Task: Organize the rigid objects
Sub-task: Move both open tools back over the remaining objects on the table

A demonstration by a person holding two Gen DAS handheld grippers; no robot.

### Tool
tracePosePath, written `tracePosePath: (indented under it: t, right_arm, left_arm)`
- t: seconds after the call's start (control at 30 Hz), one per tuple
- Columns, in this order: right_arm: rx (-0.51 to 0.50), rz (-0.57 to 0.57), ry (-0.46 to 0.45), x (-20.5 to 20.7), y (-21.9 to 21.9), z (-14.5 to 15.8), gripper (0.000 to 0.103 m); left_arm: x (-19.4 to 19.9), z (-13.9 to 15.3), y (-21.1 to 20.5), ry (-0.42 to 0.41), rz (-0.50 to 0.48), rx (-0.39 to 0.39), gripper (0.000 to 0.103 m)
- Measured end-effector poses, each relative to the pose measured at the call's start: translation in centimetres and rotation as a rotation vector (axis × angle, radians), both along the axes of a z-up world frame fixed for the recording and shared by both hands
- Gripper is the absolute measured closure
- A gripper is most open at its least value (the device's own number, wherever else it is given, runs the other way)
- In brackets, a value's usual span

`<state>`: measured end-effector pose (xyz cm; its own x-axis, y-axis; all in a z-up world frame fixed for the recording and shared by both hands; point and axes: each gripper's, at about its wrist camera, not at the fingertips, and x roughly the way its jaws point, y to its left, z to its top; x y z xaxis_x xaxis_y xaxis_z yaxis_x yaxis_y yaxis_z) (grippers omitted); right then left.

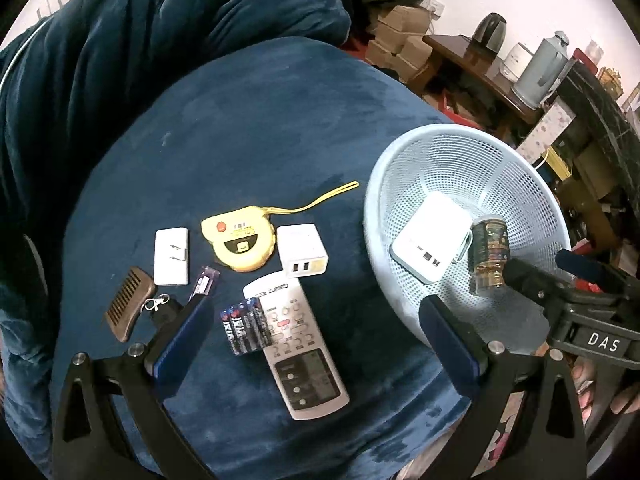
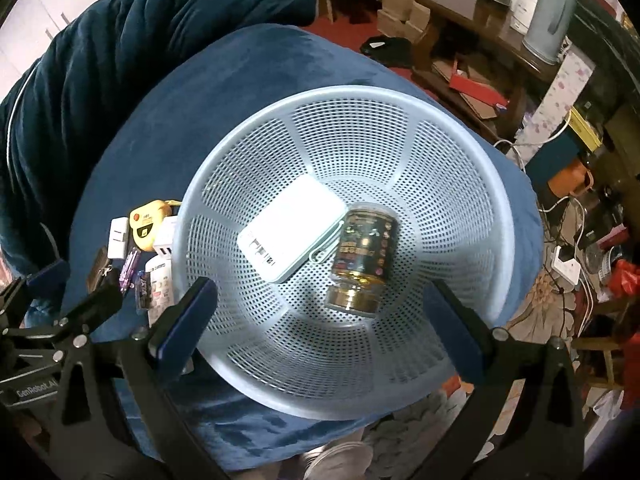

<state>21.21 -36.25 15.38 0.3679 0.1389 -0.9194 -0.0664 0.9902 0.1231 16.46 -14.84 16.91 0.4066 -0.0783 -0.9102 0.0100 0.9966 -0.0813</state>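
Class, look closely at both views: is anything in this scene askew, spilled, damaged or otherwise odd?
Nothing is spilled or broken. The small jar lies on its side in the blue basket against the white power bank.

The blue-covered tabletop (image 1: 248,128) is viewed steeply from above by the left wrist camera, over the scattered items. The basket (image 2: 400,128) is viewed closer, nearly straight down, by the right wrist camera. Basket, tabletop and background room are shared by both.
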Motion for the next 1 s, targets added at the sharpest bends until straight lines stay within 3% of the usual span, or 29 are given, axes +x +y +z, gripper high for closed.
tracePosePath:
  t: [1.0]
  right_arm:
    - [-0.034,0.158,0.010,1.0,10.1,-0.8,0.000]
  left_arm:
    - [-1.7,-1.9,9.8,0.032,0.149,-0.010,0.001]
